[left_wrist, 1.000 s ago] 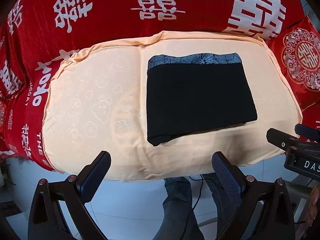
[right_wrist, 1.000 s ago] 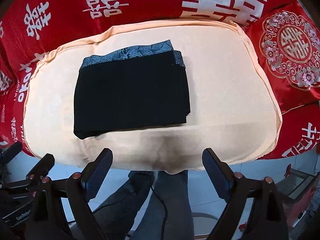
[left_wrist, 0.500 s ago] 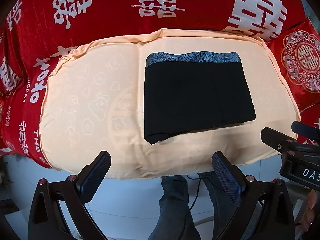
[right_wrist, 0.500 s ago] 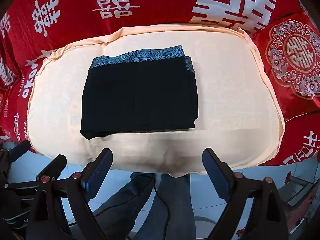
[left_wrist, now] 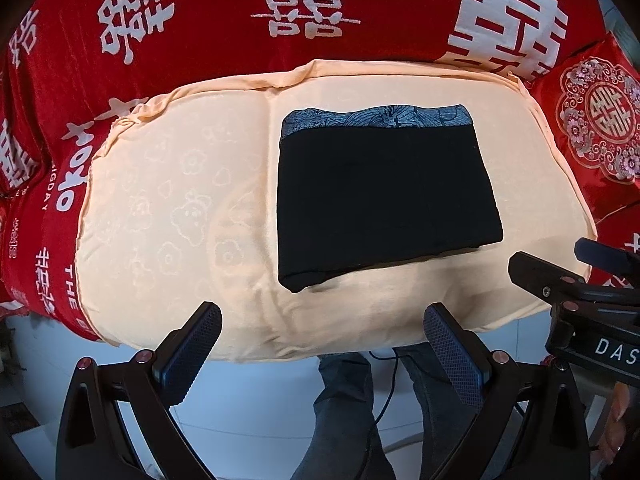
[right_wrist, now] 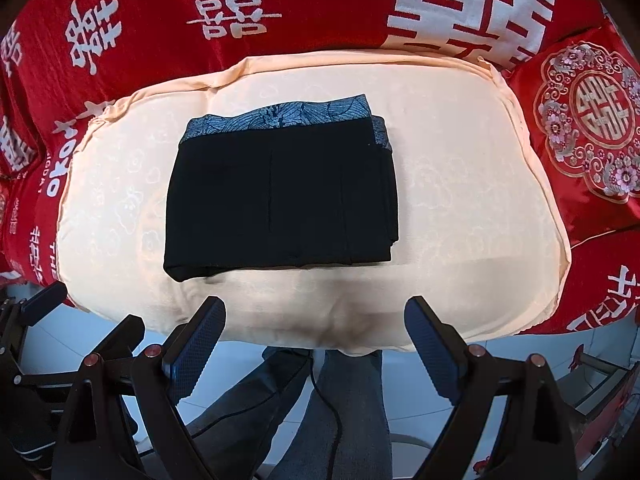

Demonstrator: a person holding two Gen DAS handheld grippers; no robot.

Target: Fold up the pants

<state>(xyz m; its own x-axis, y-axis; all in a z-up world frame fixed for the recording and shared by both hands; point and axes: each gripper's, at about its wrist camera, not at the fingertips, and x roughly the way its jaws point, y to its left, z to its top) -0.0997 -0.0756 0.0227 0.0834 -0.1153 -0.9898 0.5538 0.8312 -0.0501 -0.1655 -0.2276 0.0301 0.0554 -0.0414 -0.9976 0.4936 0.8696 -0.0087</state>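
Pants (left_wrist: 384, 196), black and folded into a squat rectangle, lie flat on a peach cushion (left_wrist: 160, 216), with a blue-grey patterned waistband (left_wrist: 376, 118) along the far edge. From the right wrist camera the stacked layers show as thin steps down the right side of the bundle (right_wrist: 280, 196); how many folds sit underneath is hidden, and the black cloth swallows most creases. The near left corner sags a little toward the cushion's front edge.

Both grippers hang over the floor in front of the cushion, well apart from the cloth. The left gripper (left_wrist: 320, 356) has its jaws spread wide with nothing between them, and the right gripper (right_wrist: 316, 344) likewise. Each tool's body is cut off by the bottom of its own frame.

The cushion carries a faint embossed pattern, possibly clouds or flowers. Around it lies a red bedspread (left_wrist: 224, 12) printed with white characters, and a red embroidered pillow (right_wrist: 588, 128) sits at the right. Below the cushion's edge are pale floor tiles (left_wrist: 248, 408), the person's legs (right_wrist: 320, 412) in dark trousers and a thin black cable (right_wrist: 324, 396).
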